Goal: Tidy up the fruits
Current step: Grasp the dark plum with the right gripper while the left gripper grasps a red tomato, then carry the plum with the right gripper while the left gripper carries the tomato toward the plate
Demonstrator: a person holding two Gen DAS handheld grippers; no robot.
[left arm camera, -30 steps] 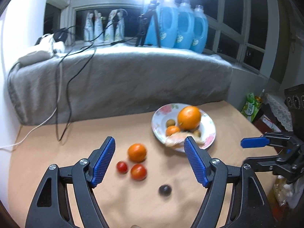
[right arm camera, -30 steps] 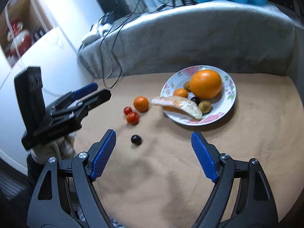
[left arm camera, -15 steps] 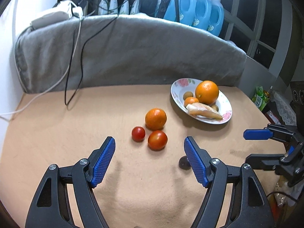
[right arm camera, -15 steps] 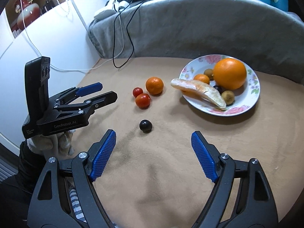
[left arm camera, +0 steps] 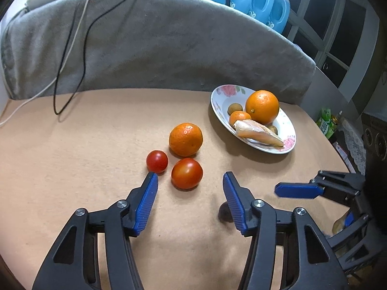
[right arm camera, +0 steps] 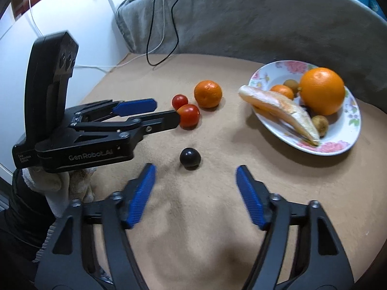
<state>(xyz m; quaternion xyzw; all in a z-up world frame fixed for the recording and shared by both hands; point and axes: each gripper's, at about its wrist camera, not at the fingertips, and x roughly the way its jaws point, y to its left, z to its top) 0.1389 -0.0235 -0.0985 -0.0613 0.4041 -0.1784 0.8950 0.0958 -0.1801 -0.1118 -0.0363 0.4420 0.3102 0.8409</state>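
A tan table (left arm camera: 72, 159) carries a floral plate (right arm camera: 343, 142) near its far right edge, holding a big orange (right arm camera: 323, 90). Near the table's middle lie a mandarin (left arm camera: 185, 139), a larger tomato (left arm camera: 187, 173), a smaller tomato (left arm camera: 157, 161) and a dark berry (right arm camera: 190, 158). The left gripper (left arm camera: 189, 181) is closing, the larger tomato between its spread fingers, untouched. The right gripper (right arm camera: 196, 172) is closing just short of the berry, gripping nothing.

Left gripper (left arm camera: 189, 181) closing – larger tomato (left arm camera: 186, 173) ahead, untouched.
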